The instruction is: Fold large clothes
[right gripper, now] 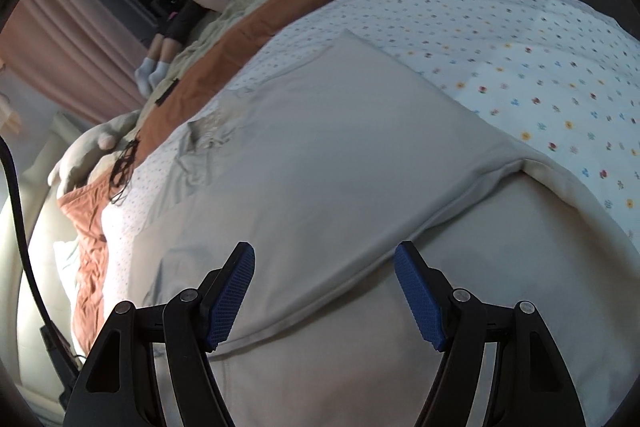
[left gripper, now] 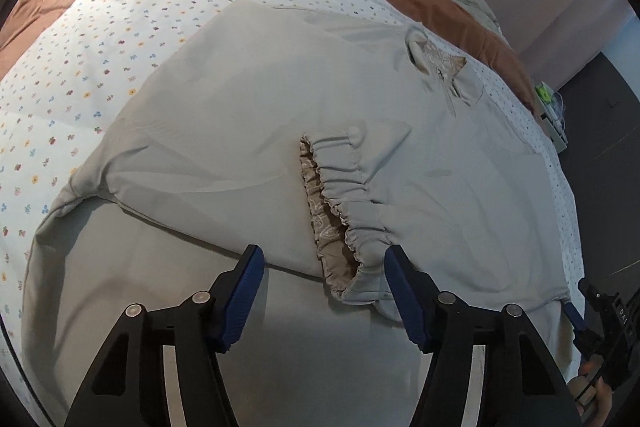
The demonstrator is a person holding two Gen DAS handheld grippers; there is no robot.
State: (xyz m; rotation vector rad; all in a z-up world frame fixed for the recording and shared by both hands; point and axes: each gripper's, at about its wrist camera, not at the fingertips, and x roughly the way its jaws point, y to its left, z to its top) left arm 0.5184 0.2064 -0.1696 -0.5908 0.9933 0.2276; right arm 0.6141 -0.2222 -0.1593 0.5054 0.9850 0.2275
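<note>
Both your grippers have their fingers spread and pinch nothing. Your left gripper (left gripper: 324, 291) hangs over the gathered cuff (left gripper: 352, 211) of the jacket (left gripper: 248, 99). Your right gripper (right gripper: 324, 291) hangs over a folded edge of it (right gripper: 340, 163). It lies flat on the flowered sheet (left gripper: 100, 39).

The jacket's (left gripper: 280, 99) near end is cut off below both views.
</note>
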